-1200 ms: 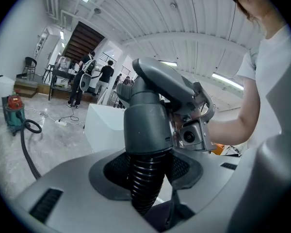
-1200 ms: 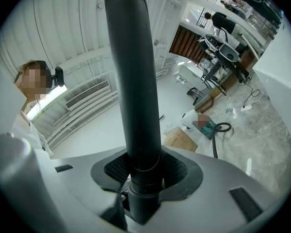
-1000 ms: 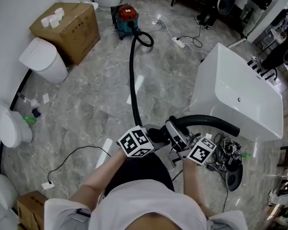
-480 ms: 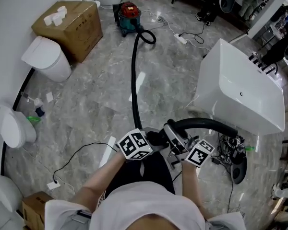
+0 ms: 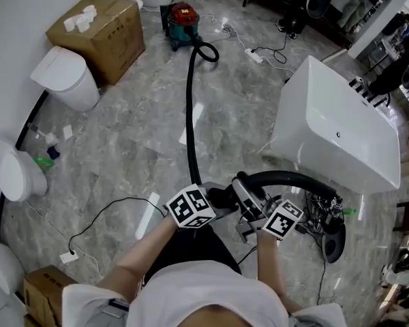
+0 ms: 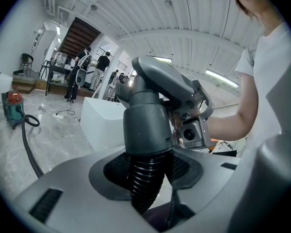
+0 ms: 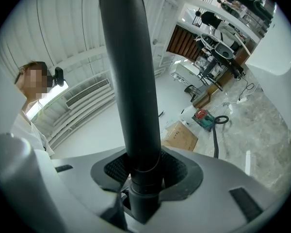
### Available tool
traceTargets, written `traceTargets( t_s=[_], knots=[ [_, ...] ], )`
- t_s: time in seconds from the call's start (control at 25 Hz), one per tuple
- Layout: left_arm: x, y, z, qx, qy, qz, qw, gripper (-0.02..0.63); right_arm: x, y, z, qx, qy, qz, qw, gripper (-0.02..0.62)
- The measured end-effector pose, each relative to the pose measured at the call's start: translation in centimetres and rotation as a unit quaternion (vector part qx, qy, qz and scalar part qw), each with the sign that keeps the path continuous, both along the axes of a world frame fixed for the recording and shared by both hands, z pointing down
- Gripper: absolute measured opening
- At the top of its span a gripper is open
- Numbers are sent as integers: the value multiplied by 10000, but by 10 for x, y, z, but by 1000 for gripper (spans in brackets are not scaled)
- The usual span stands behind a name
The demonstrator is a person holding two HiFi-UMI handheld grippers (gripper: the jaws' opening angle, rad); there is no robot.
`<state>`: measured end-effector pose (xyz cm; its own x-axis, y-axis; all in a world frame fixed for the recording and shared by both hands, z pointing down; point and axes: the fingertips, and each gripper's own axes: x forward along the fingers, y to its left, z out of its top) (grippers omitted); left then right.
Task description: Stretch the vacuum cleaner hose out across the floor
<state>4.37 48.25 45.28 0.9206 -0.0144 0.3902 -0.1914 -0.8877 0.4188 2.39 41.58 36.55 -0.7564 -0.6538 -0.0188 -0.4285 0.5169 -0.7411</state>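
Observation:
A red and teal vacuum cleaner (image 5: 182, 20) stands far off on the marble floor, also visible as the vacuum cleaner (image 7: 203, 119) in the right gripper view. Its black hose (image 5: 190, 107) runs nearly straight across the floor to my hands. My left gripper (image 5: 218, 197) is shut on the hose end; the left gripper (image 6: 145, 176) has its pads around the ribbed hose (image 6: 144, 181) just below the grey handle cuff (image 6: 148, 120). My right gripper (image 5: 249, 213) is shut on the smooth black curved wand (image 5: 293, 178); in its own view the right gripper (image 7: 143, 178) clamps that wand (image 7: 130, 81).
A white bathtub (image 5: 337, 138) stands close on the right, with tangled cables and a black object (image 5: 330, 236) at its foot. A cardboard box (image 5: 95, 27) and toilets (image 5: 63, 77) line the left wall. A thin black cable (image 5: 105, 218) lies on the floor at the left.
Both grippers, still holding the hose end and wand, have shifted a little away from the vacuum cleaner. In the last half second they have hardly moved.

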Motion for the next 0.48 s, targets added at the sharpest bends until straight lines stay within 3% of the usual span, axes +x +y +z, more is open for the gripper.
traceTargets(
  t_s=[0.2,0.48],
  knots=[
    [8,10,-3,21,-11,-127,9999,186,7,11,-4,33,2,-51,10000,170],
    [50,57,0,36,-46,-439,9990,186,45,59,0,43,-28,-425,9991,171]
  ],
)
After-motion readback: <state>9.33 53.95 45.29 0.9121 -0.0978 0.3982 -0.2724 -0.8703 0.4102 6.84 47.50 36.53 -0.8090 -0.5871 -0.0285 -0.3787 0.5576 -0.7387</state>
